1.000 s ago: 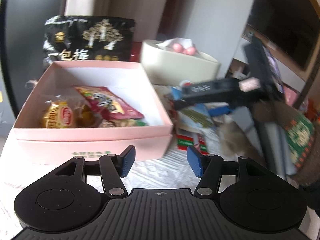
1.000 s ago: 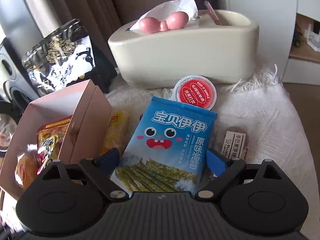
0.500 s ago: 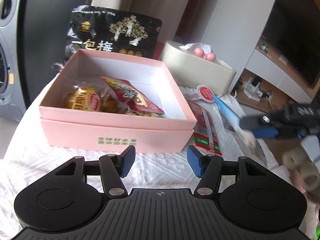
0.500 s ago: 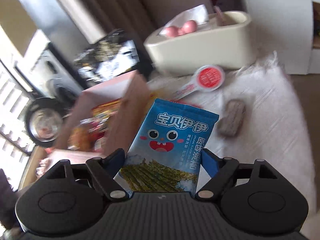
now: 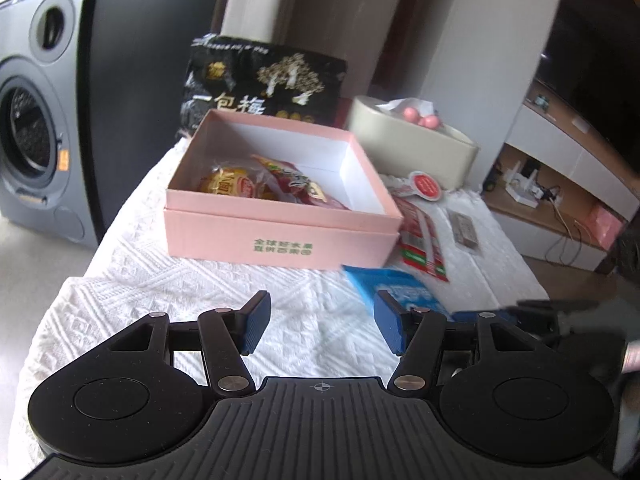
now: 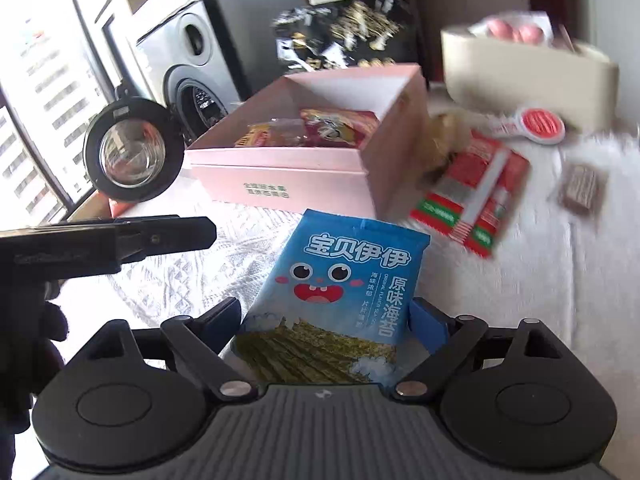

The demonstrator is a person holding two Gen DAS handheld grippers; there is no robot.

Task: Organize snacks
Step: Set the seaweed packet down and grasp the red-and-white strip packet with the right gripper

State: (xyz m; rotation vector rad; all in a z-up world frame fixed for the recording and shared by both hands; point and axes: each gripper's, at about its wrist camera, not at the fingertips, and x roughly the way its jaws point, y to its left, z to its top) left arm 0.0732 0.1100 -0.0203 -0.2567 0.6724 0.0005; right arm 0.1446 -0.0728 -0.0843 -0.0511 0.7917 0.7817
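Blue foil seaweed snack packet clamped at its near end between the fingers of the right gripper, far end sticking out free, raised above the white textured cloth, just near of the pink cardboard box.

Risk, judged: grip on the packet's tail only; slick foil could slide out or sag on a quick swing. Free far edge could catch the box's near wall if carried in too low, shoving or tipping the box. Frame blurred, so fast motion likely.

Left gripper wide open, holding nothing, near side of the cloth.

Box open-topped, lid nested under it; inside, a yellow-labelled wrapped snack at left, a red snack bag leaning beside it; far right part bare.

Outside, right of box: red-and-white flat sachet, small brown bar, round red-lidded cup. Far: cream tissue box, black plum bag.
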